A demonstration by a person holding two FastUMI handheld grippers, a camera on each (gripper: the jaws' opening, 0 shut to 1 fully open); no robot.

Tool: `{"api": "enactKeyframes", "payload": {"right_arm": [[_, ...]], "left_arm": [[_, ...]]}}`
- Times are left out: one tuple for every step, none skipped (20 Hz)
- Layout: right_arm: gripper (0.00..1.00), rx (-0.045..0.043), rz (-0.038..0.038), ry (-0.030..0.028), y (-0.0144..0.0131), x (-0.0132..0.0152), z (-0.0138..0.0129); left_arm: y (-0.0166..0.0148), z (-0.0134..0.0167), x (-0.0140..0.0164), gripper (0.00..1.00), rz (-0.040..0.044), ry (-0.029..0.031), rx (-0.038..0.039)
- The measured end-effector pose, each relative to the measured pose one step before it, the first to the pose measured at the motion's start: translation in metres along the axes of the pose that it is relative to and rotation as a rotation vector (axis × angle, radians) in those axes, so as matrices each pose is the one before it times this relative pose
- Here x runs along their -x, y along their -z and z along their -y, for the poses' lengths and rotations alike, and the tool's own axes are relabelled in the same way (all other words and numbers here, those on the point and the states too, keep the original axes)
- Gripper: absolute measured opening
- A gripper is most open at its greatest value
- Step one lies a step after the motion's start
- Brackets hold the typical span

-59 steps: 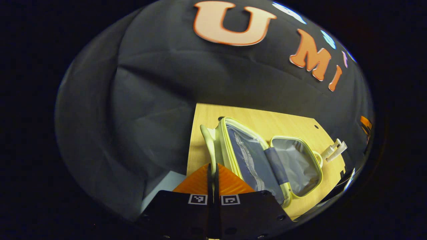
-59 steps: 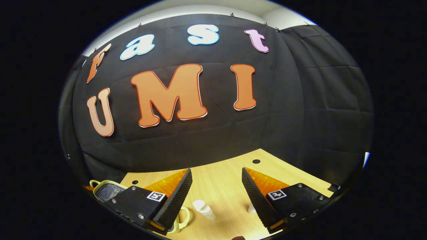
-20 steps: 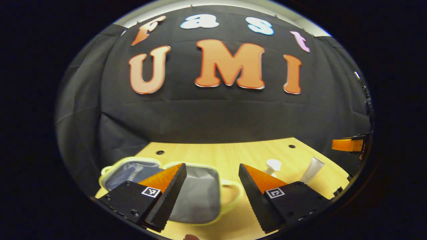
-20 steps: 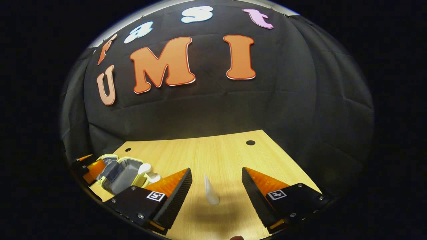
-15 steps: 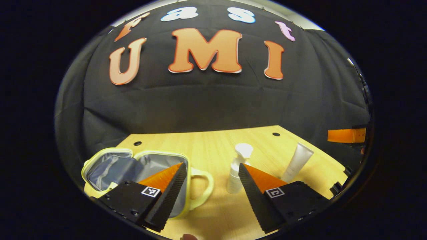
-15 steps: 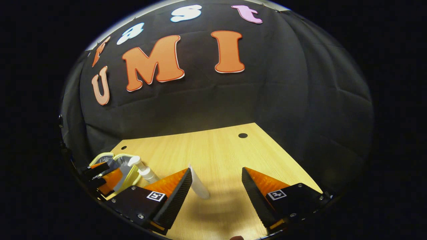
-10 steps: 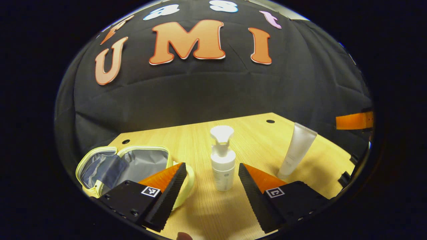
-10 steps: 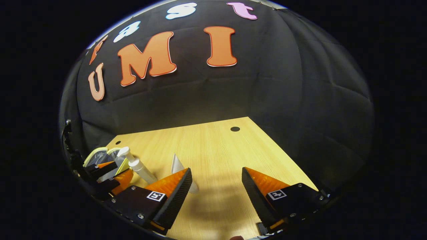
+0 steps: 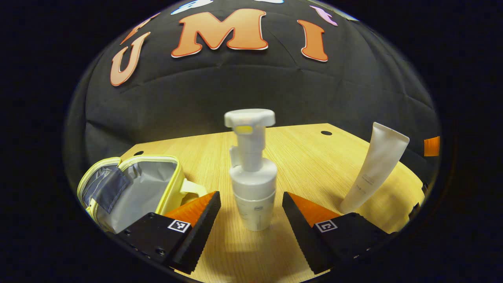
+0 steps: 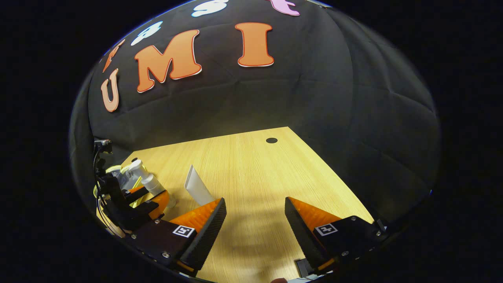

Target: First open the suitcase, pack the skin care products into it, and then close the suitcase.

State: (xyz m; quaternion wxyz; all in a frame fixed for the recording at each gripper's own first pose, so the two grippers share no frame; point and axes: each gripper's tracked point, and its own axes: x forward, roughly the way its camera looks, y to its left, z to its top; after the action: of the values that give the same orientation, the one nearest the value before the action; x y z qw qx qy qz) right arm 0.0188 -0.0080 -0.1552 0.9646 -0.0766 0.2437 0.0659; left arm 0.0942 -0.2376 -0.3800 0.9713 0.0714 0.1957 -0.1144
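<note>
Now the left tool (image 9: 250, 214), spread wide, straddles an upright pump bottle (image 9: 253, 184) on the counter (image 9: 306, 161); light, smooth and top-heavy, it looks best gripped low on its body.

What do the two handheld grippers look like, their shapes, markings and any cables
Each gripper has two wedge-shaped fingers with ridged, saw-toothed inner faces, tapering to the tips. They are bolted onto flat black plates with visible screws, and each plate bears a small square black-and-white marker. This holds for the left gripper and the right gripper. In the right gripper view, thin dark cables run behind the left gripper's body.
</note>
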Motion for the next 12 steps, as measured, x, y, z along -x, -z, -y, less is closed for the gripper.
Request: {"api": "enactKeyframes", "payload": {"right_arm": [[0.95, -0.00303, -0.00747, -0.00131, 0.00267, -0.00091, 0.00017], [0.95, -0.00293, -0.00575, -0.00422, 0.00172, -0.00012, -0.00127], [0.96, 0.00098, -0.003, -0.00397, 0.0012, -0.00118, -0.00097], [0.95, 0.00642, -0.00142, -0.00315, 0.00095, -0.00049, -0.00124], [0.95, 0.00967, -0.00092, -0.00538, 0.00131, 0.00046, -0.00185], [0.95, 0.00733, -0.00415, -0.00761, 0.00165, -0.0006, -0.00193], [0.95, 0.00324, -0.0038, -0.01003, 0.00171, -0.00047, -0.00284], [0.96, 0.00113, -0.00319, -0.01018, 0.00019, -0.00041, -0.00356], [0.96, 0.00071, -0.00224, -0.00894, 0.00029, -0.00064, -0.00365], [0.96, -0.00012, -0.0009, -0.01082, -0.00084, 0.00055, -0.00345], [0.96, 0.0002, -0.00284, -0.01243, 0.00042, 0.00132, -0.00519], [0.95, 0.00181, -0.00206, -0.01063, -0.00092, 0.00088, -0.00522]], "left_arm": [[0.00163, -0.00137, -0.00152, 0.96, -0.00982, -0.01598, -0.00593], [0.00286, 0.00121, -0.00284, 0.87, -0.00506, 0.00045, 0.00739], [-0.00036, 0.00259, 0.00363, 0.76, 0.00251, 0.00765, 0.02692], [0.00147, 0.00062, -0.00566, 0.64, -0.00595, 0.00497, 0.02168], [-0.00122, 0.00171, 0.00386, 0.62, -0.00531, 0.01038, 0.01633], [-0.00134, 0.00067, 0.00014, 0.61, -0.01105, 0.00719, 0.01487], [0.00072, 0.00116, 0.00109, 0.6, -0.01668, 0.00817, 0.01255], [0.00186, 0.0022, 0.00366, 0.6, -0.0183, 0.0101, 0.00998], [-0.00146, 0.00337, 0.00244, 0.59, -0.01597, 0.01088, 0.01096], [0.00003, 0.00173, 0.00331, 0.59, -0.00366, 0.01525, 0.00112], [-0.00224, 0.00244, 0.00418, 0.6, -0.00634, 0.01502, -0.01417], [-0.00193, 0.00009, 0.00519, 0.59, -0.00942, 0.00236, -0.01675]]}}
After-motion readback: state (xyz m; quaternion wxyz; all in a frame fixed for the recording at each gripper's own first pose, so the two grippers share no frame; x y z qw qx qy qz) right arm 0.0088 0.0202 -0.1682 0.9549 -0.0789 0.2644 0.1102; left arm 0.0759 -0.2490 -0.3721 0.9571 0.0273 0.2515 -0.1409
